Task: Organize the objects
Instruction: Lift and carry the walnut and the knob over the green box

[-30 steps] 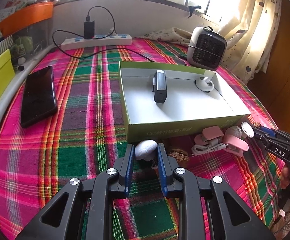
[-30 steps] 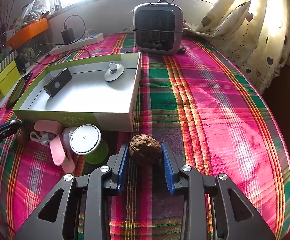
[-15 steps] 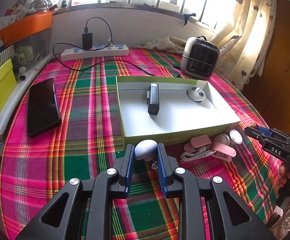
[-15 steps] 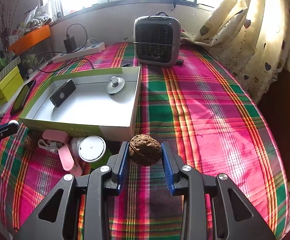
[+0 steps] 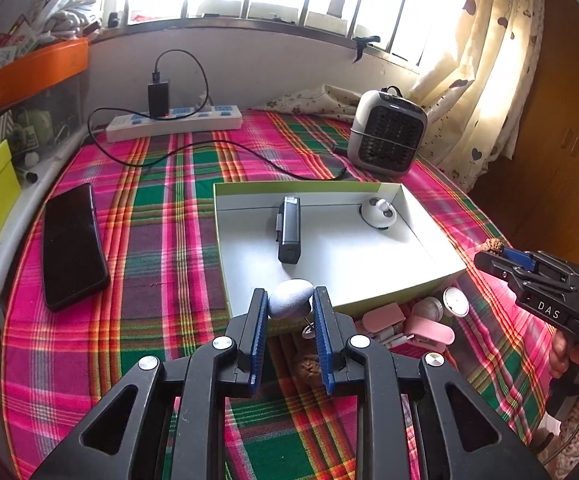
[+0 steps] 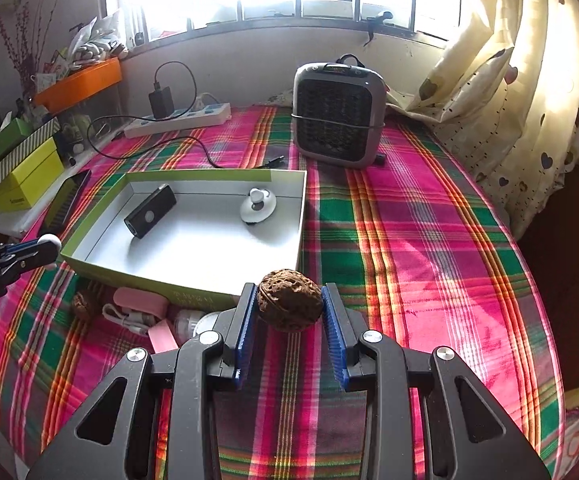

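Grey egg-shaped piece (image 5: 291,299) clamped crosswise in left gripper (image 5: 289,312), blunt end rightward

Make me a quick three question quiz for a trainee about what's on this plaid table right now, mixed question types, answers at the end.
1. True or false: the right gripper is shut on a walnut.
2. Multiple choice: what lies inside the open box? A) a phone and a charger B) a dark rectangular device and a round white gadget C) nothing
3. Fill in: the left gripper holds a small pale ____-shaped object.

Key: 1 true; 2 B; 3 egg.
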